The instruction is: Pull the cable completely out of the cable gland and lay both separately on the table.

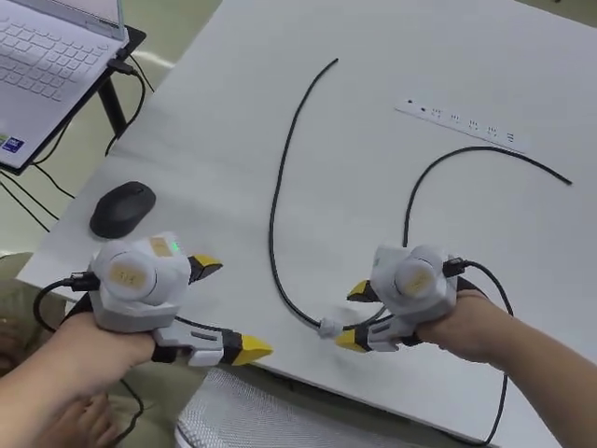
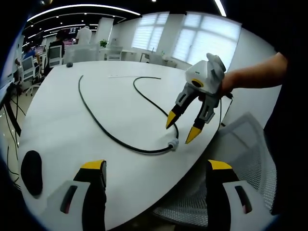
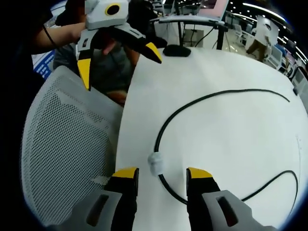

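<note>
One cable gland [image 3: 154, 162] on cable [image 3: 192, 102], just ahead of right claw [image 3: 162, 172]

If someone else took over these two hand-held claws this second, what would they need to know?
Left gripper: open, empty, by the table's near edge.
Right gripper: open, its jaws either side of the cable next to the white cable gland, gripping nothing.
The black cable lies in loops on the white table, with the gland threaded on it.
Done: nothing yet.
Left: grip gland and cable, pull the cable fully out, lay both down apart.
</note>
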Demonstrator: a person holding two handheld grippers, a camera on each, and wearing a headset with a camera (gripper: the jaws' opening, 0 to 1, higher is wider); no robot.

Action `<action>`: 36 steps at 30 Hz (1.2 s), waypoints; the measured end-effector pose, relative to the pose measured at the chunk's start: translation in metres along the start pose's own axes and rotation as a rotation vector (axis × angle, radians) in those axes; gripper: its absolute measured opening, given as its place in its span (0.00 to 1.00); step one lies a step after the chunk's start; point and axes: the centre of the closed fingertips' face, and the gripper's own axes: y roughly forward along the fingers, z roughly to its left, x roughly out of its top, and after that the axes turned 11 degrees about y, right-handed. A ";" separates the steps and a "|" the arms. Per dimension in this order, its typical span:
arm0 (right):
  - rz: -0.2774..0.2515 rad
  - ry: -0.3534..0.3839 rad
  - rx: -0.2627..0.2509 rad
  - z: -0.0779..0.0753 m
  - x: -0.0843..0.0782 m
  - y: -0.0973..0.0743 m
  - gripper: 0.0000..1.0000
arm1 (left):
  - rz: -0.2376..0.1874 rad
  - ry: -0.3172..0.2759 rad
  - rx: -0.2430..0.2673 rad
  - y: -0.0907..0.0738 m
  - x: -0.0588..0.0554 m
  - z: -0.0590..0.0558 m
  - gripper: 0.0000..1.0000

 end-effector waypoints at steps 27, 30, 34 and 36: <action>0.045 -0.047 0.052 0.004 -0.007 0.017 0.09 | 0.028 0.010 -0.016 0.000 -0.004 0.007 0.82; 0.045 -0.076 0.035 0.006 -0.007 0.017 0.09 | 0.033 0.015 -0.016 0.000 -0.004 0.008 0.81; 0.039 -0.082 0.013 0.005 -0.007 0.017 0.09 | 0.036 0.017 -0.017 0.000 -0.002 0.007 0.81; 0.022 -0.088 -0.007 0.005 -0.007 0.018 0.08 | 0.036 0.024 -0.016 0.000 0.000 0.007 0.81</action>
